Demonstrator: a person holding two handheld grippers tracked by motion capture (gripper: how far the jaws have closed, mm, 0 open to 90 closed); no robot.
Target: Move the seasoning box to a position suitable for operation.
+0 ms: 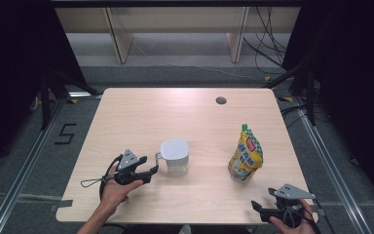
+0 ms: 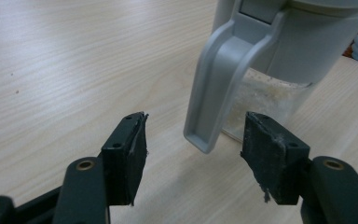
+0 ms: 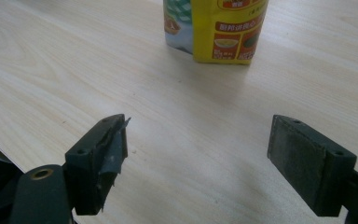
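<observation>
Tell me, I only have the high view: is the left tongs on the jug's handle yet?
Observer: Not yet. In the left gripper view the handle hangs between the open left tongs, pads clear of it.
Operator: Anything in the jug?
Observer: The jug has a clear lower part with a whitish, grainy content.
Operator: And the right tongs?
Observer: The right tongs is open, bare table between, facing the yellow pouch.

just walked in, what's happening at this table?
A person works two tongs at a wooden table. The left tongs are open at the grey handle of a lidded jug, the handle's lower end between the jaws, pads not yet touching it. The right tongs hover open near the table's front edge, facing an upright yellow pouch.
</observation>
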